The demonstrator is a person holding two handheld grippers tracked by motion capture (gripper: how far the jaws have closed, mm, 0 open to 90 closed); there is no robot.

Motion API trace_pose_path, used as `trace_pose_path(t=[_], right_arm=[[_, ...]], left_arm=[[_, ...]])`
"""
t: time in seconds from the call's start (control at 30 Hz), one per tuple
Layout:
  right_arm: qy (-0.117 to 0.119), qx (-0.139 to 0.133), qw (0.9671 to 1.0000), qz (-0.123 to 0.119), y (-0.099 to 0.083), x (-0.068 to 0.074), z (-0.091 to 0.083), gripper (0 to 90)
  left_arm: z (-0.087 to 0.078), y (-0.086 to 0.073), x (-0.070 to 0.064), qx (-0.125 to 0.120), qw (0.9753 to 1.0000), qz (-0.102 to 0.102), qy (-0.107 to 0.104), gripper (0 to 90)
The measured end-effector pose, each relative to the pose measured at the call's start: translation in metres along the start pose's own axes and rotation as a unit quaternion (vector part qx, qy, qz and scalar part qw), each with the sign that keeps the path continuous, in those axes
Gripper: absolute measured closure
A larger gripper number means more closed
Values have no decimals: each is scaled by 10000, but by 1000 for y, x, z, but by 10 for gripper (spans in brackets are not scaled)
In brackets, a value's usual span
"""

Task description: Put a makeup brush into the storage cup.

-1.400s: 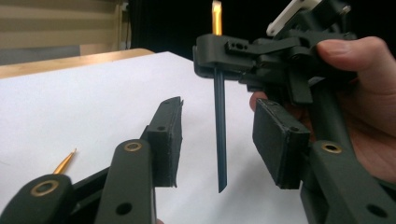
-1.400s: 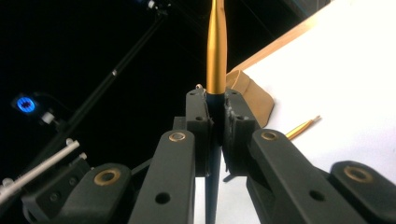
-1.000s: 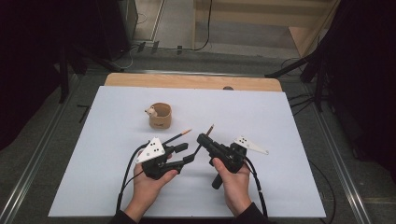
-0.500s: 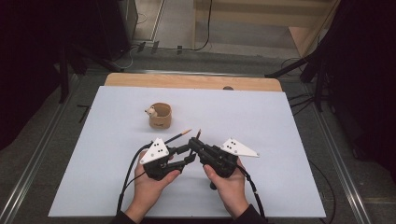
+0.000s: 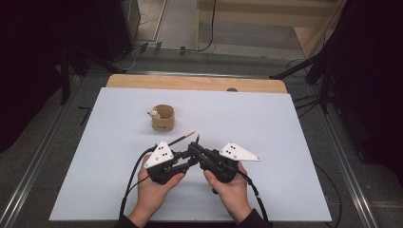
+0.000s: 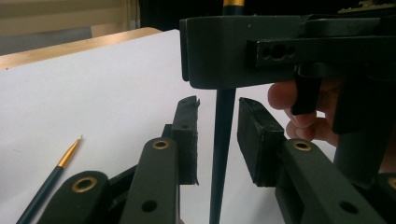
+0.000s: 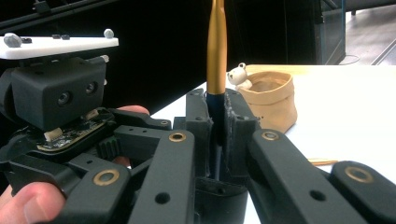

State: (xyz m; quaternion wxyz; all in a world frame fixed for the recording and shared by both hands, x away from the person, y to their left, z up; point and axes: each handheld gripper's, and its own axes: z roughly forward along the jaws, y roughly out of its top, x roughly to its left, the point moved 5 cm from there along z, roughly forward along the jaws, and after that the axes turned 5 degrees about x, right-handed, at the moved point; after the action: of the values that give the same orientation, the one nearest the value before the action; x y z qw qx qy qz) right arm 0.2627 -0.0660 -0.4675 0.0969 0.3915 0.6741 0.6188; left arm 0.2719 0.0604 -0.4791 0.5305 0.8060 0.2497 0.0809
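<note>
Count on the white table [image 5: 285, 142]: two dark gold-tipped pens, one pen [image 7: 216, 56] clamped upright and a second pen [image 5: 183, 138] lying at 12 o'clock from the hands, one tan cup [image 5: 164, 118] bearing one small bear figure [image 5: 153, 113], and two grippers.

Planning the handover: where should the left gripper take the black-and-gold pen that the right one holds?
Take the bare black shaft of the black-and-gold pen, the part that sticks out past the right gripper, which is shut on it beside the gold section. The left gripper is open with one jaw on each side of the shaft. Closing straight across it, probably at the thicker end, looks best.
</note>
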Motion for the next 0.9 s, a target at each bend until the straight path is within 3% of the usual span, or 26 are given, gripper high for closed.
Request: trace_pose_path(t=[0.3,0.5,0.63,0.67,0.7,0.73,0.8,0.83,0.9], right_arm=[[-10,78,9999,-71,-1,1,1,839],[-38,69,9999,-115,-1,1,1,822],[48,-98,9999,-119,0,4,1,675],[48,-98,9999,-119,0,4,1,675],[39,-113,9999,-105,1,4,1,603],[39,-113,9999,-105,1,4,1,603],[-84,-135,9997,-172,2,0,-1,563],[-213,-145,9995,-179,3,-5,-2,443],[-373,-213,9986,-320,5,-11,-5,404]], left_arm=[[0,-1,0,42,10000,-30,-68,834],[0,-1,0,50,9999,-38,-103,844],[0,-2,1,82,9999,-65,-106,846],[0,-2,2,81,9999,-83,-104,846],[-1,-3,5,78,9999,-110,-73,846],[-1,-3,5,78,9999,-110,-73,846],[-2,-4,8,74,9998,-151,-48,846],[-3,-4,9,62,9998,-180,-31,846],[-5,-4,12,8,9998,-205,12,846]])
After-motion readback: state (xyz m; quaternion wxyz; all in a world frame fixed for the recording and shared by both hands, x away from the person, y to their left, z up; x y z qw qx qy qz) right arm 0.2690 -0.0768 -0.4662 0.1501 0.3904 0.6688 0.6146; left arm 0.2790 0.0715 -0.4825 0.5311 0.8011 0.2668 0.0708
